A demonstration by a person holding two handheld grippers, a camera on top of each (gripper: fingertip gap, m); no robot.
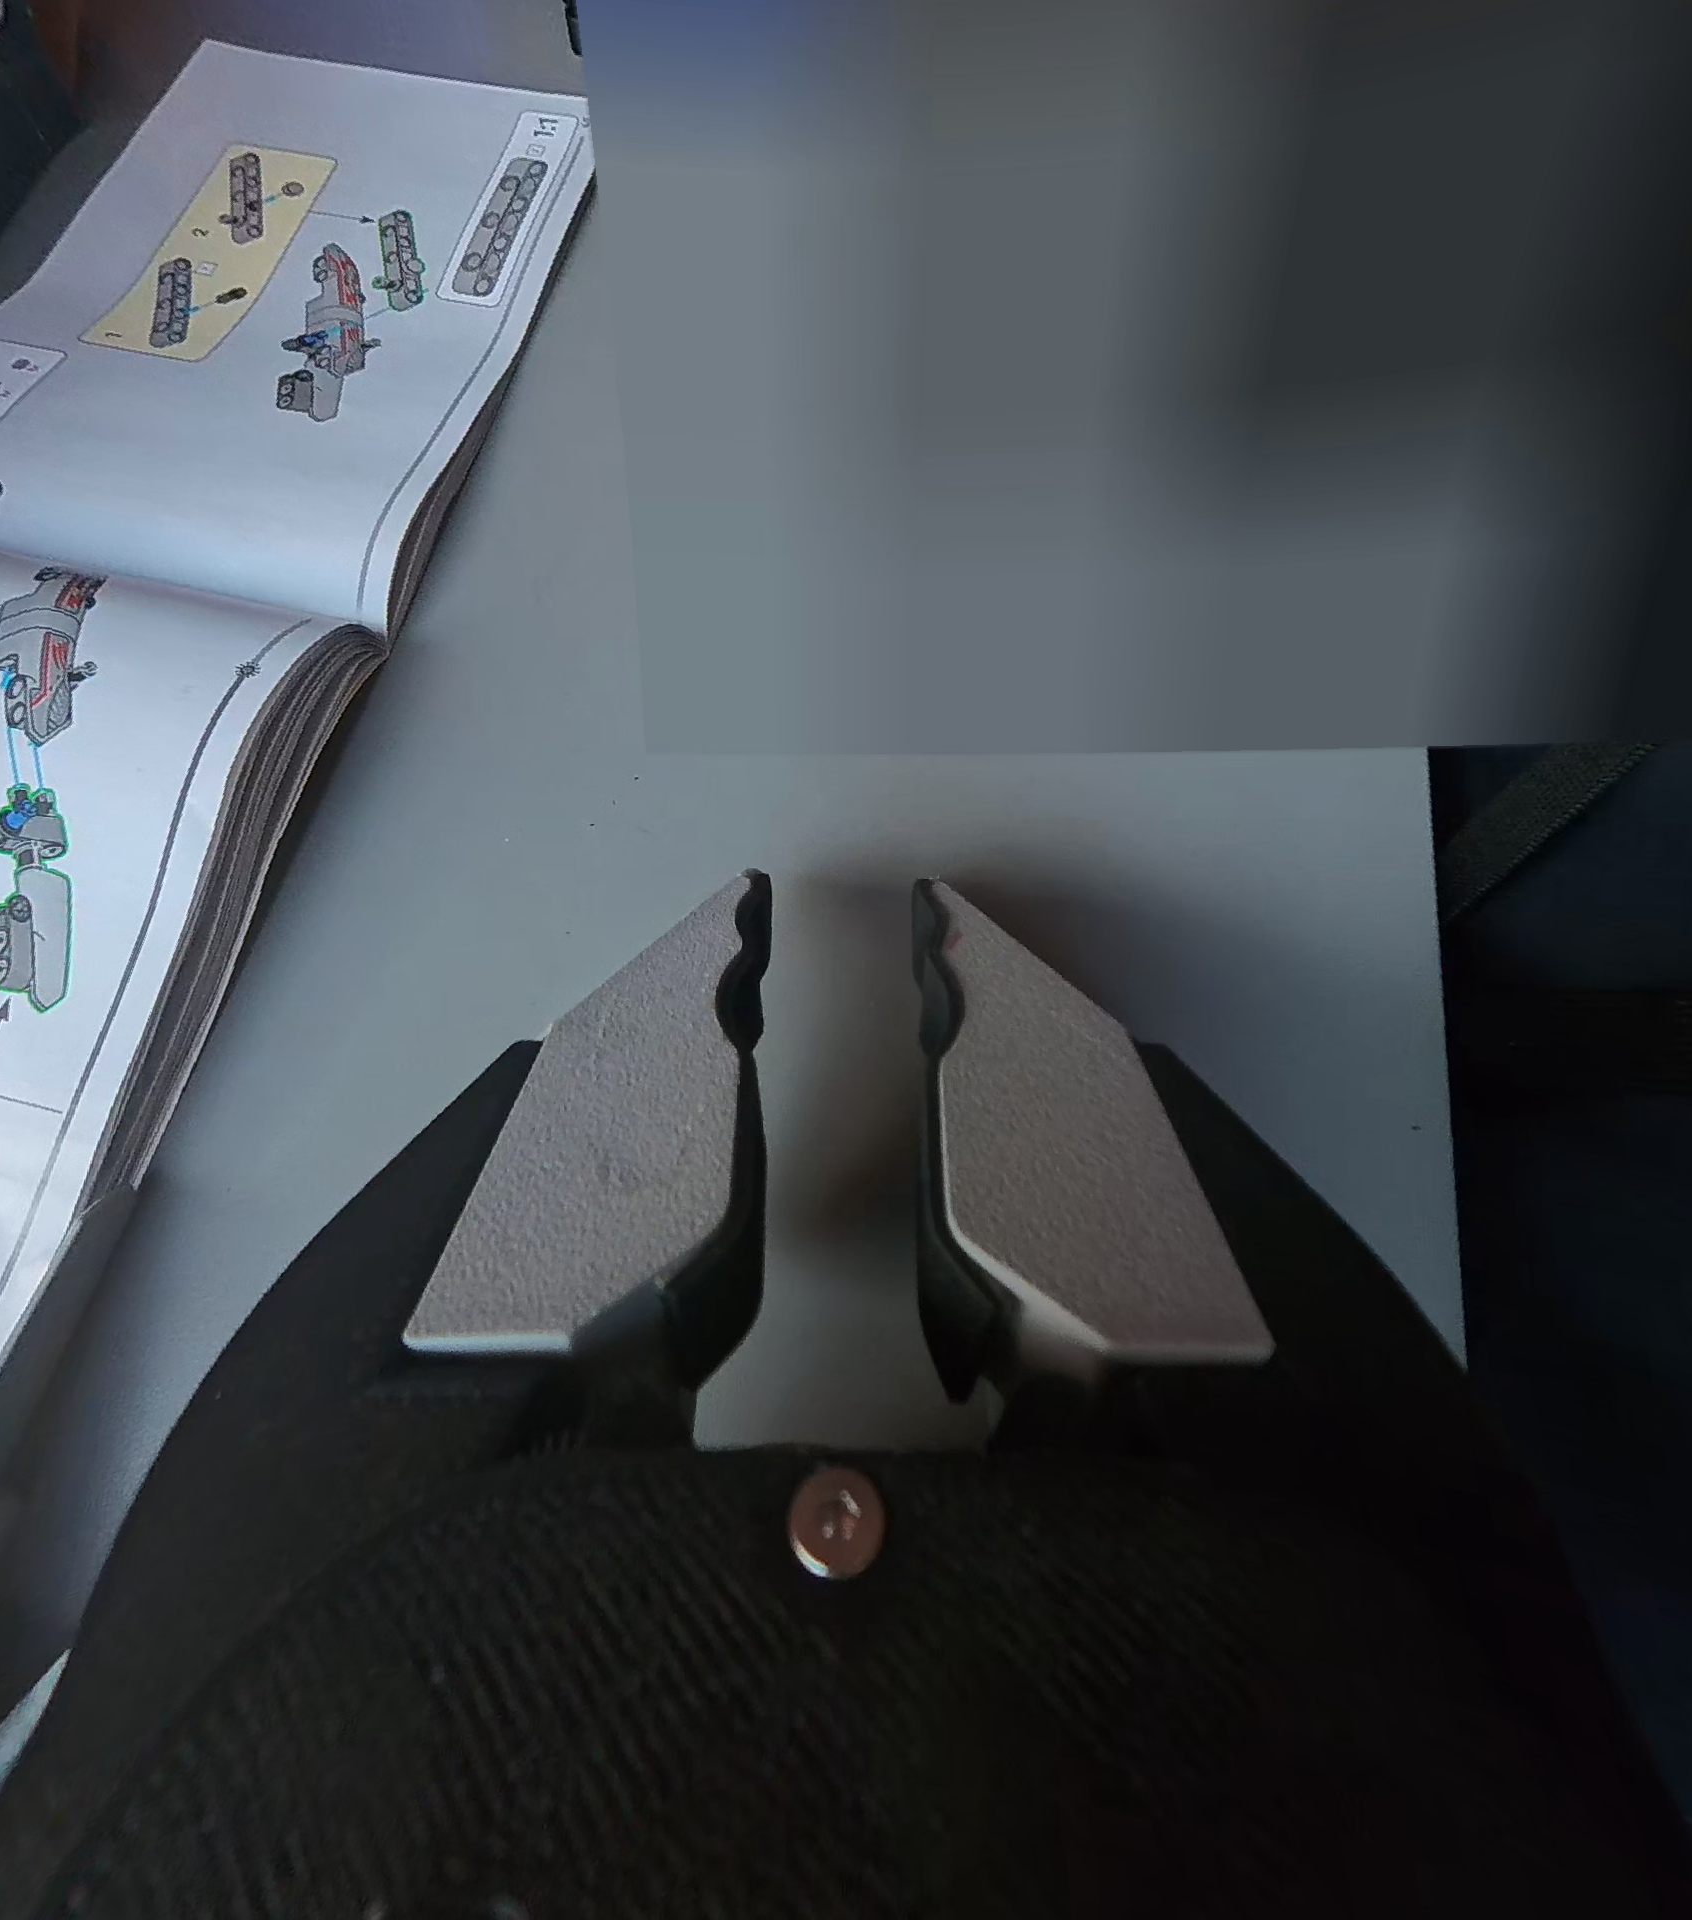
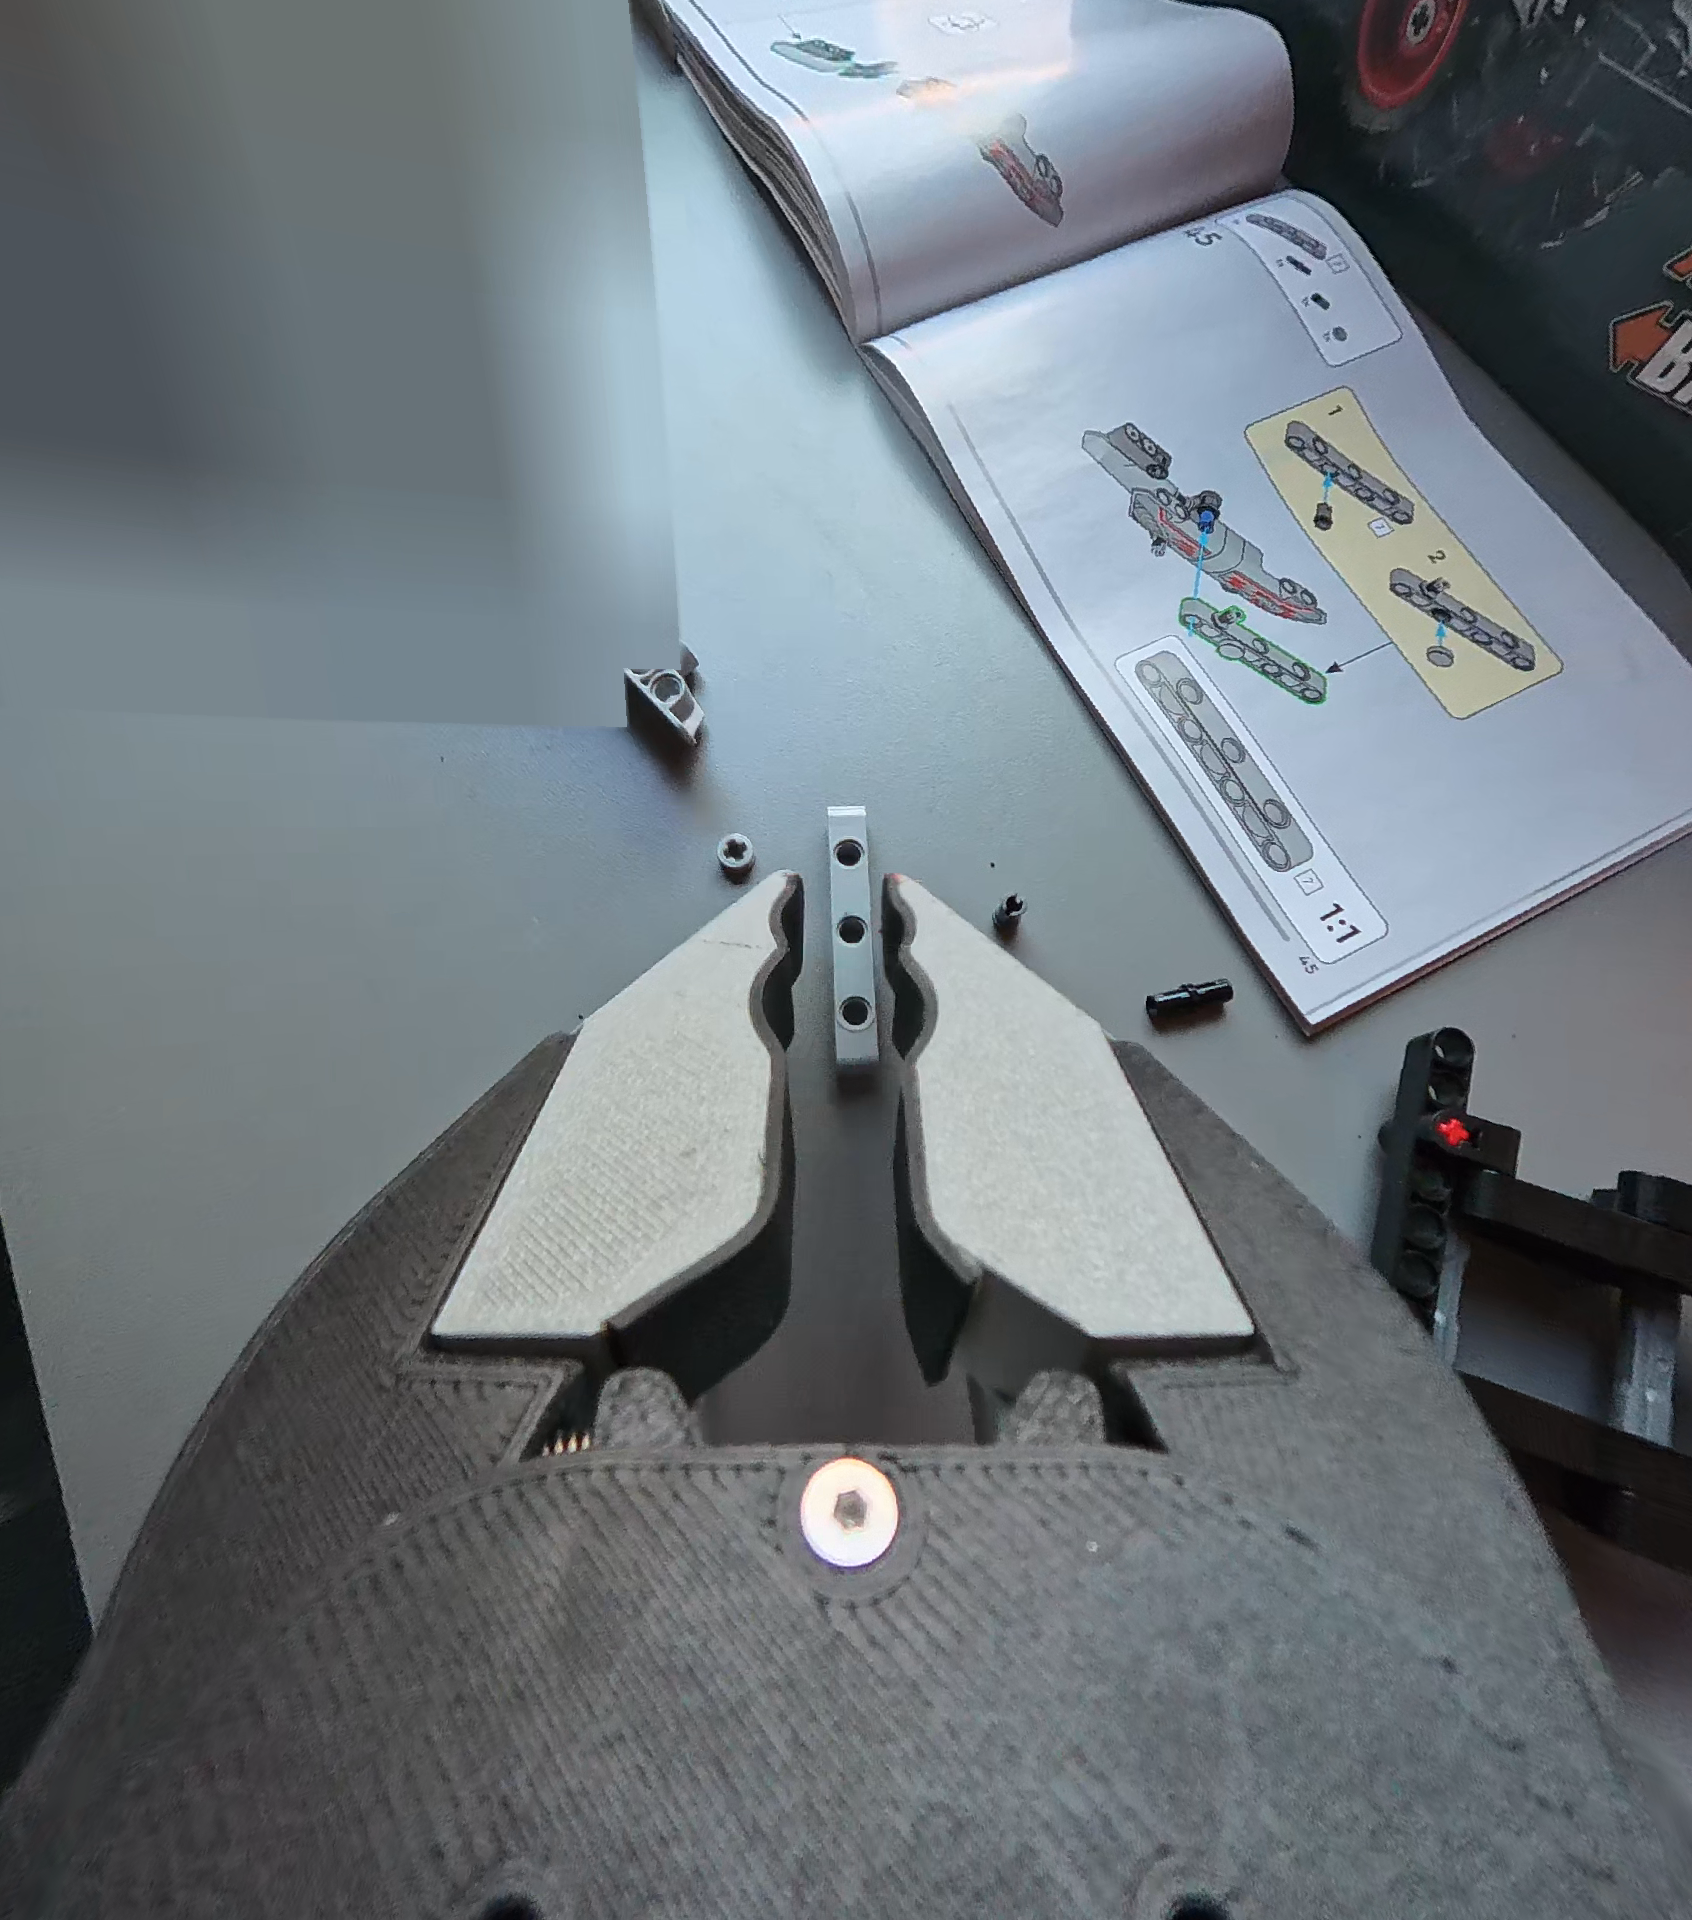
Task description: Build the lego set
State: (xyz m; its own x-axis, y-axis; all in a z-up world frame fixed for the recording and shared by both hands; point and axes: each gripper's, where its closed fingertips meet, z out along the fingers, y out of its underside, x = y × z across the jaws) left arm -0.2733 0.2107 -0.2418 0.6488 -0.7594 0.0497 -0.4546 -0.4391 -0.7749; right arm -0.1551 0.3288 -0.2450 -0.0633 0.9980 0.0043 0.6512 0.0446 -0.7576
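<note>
In the right wrist view, a light grey beam (image 2: pixel 850 940) with three visible holes lies between the fingers of my right gripper (image 2: pixel 840 883). The jaws stand narrowly apart on either side of it, with a thin dark gap on the left side. Around it lie a small grey bushing (image 2: pixel 736 854), a short dark pin (image 2: pixel 1010 912), a longer black pin (image 2: pixel 1188 1000) and a grey angled piece (image 2: pixel 663 698). A black built assembly (image 2: pixel 1590 1288) with a red axle end sits at the right. My left gripper (image 1: pixel 842 883) is open and empty over bare grey table (image 1: pixel 530 935).
The open instruction booklet (image 2: pixel 1341 582) lies at the back right; it also shows in the left wrist view (image 1: pixel 146 520) on the left. The dark set box (image 2: pixel 1600 260) stands behind it. The table edge (image 1: pixel 1439 1039) runs close on the right of the left gripper. My right fingertips sit around 20 cm from my left ones. Between my right fingertips and the longer black pin (image 2: pixel 1188 1000) there is roughly 6 cm.
</note>
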